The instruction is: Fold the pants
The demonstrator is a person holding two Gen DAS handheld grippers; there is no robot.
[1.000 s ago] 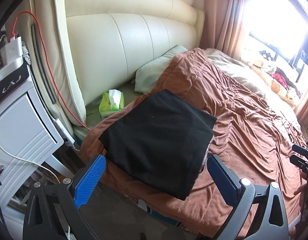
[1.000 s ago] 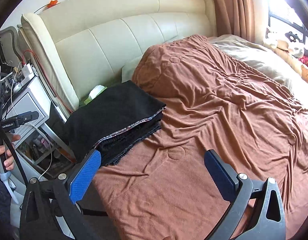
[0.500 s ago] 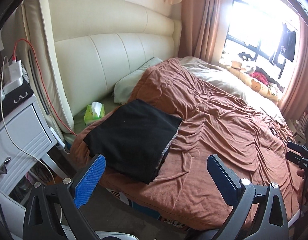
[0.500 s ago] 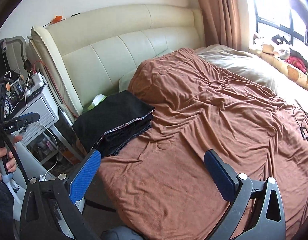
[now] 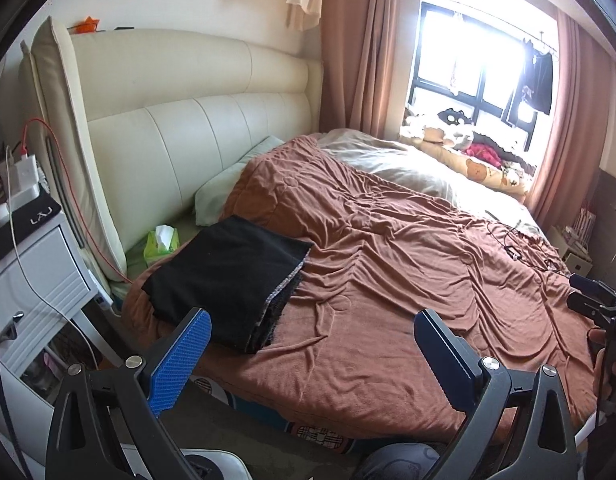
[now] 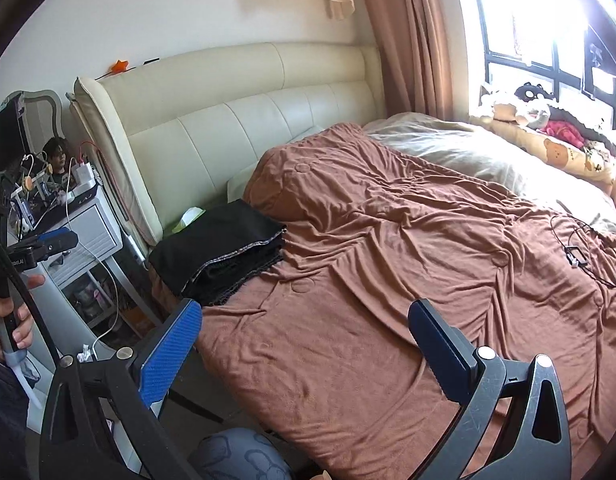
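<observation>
The black pants (image 5: 228, 280) lie folded in a flat stack on the near left corner of the brown bedspread (image 5: 408, 264), close to the headboard. In the right wrist view the same pants (image 6: 224, 256) sit left of centre. My left gripper (image 5: 312, 340) is open and held back from the bed, well short of the pants, with nothing between its fingers. My right gripper (image 6: 304, 336) is open too, over the bed's near edge and to the right of the pants. Each gripper shows at the edge of the other's view, held by a hand.
A white nightstand (image 5: 32, 276) with chargers and cables stands left of the bed. A green tissue pack (image 5: 161, 244) and a pillow (image 5: 224, 192) lie by the cream headboard (image 5: 196, 120). Cables (image 6: 580, 252) lie on the far right of the bedspread. Soft toys line the window (image 5: 468, 148).
Both grippers have drawn back and up from the bed, so the folded pants look smaller and farther away. The pants have stayed where they were.
</observation>
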